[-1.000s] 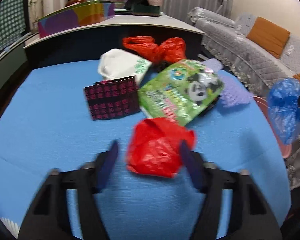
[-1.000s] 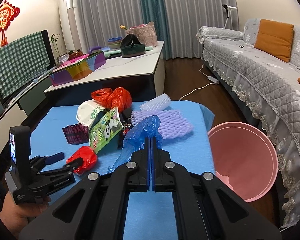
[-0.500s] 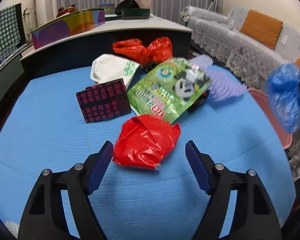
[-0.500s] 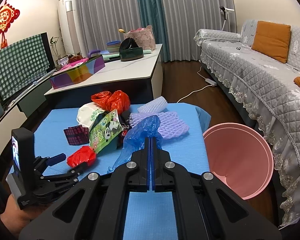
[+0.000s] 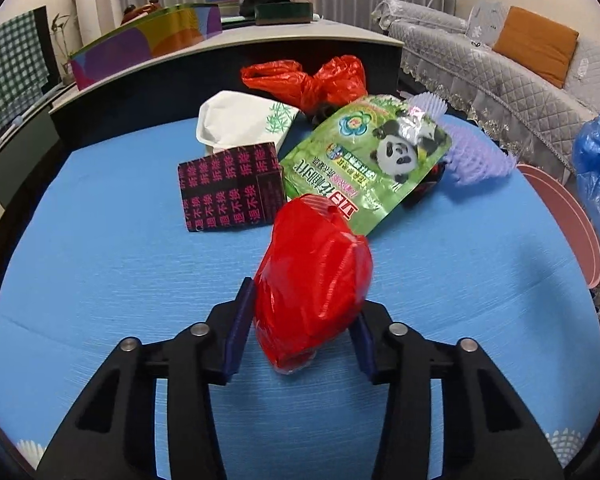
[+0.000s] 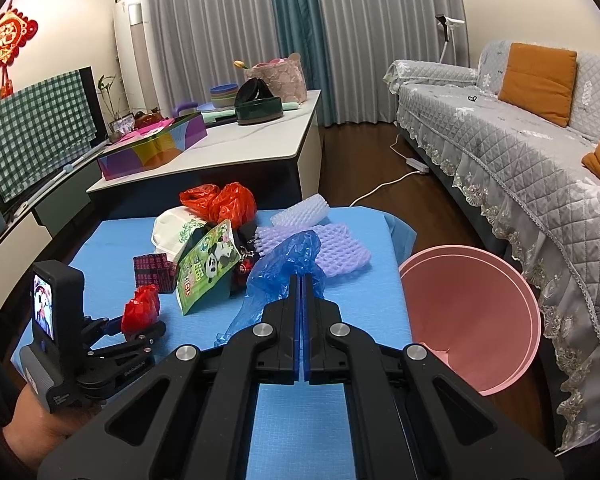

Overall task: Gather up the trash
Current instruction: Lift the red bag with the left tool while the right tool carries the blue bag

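Red crumpled plastic bag sat between the blue pads of the left gripper, jaws closing on it and both pads already touching its sides. Half a second earlier those jaws stood wide with the bag loose between them; a second earlier they were about as narrow as now, so this looked like a release and re-grip to get a better hold. Bag also read taller and more squeezed than before, its lower end still near the blue table cover. Likely meaning: pick of this piece nearly secured, lift not yet begun.

Right gripper was fully closed, pinching a blue plastic bag that hung off its tips, same as earlier, not moved. Pink bin stood just beside the table's right edge, near that gripper, with no trash visible in it.

Further out, the rest of the pile was unchanged: dark pink-lettered packet, green panda pouch touching the red bag's far end, white paper container, tied orange-red bag, purple foam netting. Task seemed early, most pieces still on the table
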The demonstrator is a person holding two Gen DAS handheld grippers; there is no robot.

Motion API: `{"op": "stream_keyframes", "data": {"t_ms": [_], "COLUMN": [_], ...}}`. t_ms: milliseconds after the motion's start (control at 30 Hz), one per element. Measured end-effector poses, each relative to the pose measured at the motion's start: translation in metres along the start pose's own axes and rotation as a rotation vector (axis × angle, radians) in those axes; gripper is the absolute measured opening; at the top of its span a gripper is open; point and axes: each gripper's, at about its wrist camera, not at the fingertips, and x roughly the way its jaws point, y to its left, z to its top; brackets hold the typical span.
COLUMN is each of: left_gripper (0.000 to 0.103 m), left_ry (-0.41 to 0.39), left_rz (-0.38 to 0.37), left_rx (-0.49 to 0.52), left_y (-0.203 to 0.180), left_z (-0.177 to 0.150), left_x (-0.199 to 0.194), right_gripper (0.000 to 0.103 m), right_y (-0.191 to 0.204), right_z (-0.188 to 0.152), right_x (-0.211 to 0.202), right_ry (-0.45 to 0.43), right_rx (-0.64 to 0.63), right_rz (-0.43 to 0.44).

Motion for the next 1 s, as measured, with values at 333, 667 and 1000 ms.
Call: {"op": "stream_keyframes", "data": {"t_ms": [333,667,1000], "left_gripper": [0.04,0.04,0.04], "left_ry": [-0.09,-0.176,-0.273], "left_rz": [-0.013,-0.063,-0.154], "left_rx": [-0.009,-0.015,0.038], "left_y": [0.005,0.004,-0.027], "left_z": [0.004,0.013,0.03], "left_x": [-0.025,-0.056,-0.094], "right_gripper": [0.001,0.001,0.001], "right_y": [0.003,0.003,-0.021], "right_z": [0.003,0.008,0.022], "right_x": [-0.013,-0.031,-0.059], "right_ry": [-0.024,-0.053,-0.099], "right_rx": [-0.008,-0.008,0.01], "right_rz": [-0.003,-0.005,-0.031]}}
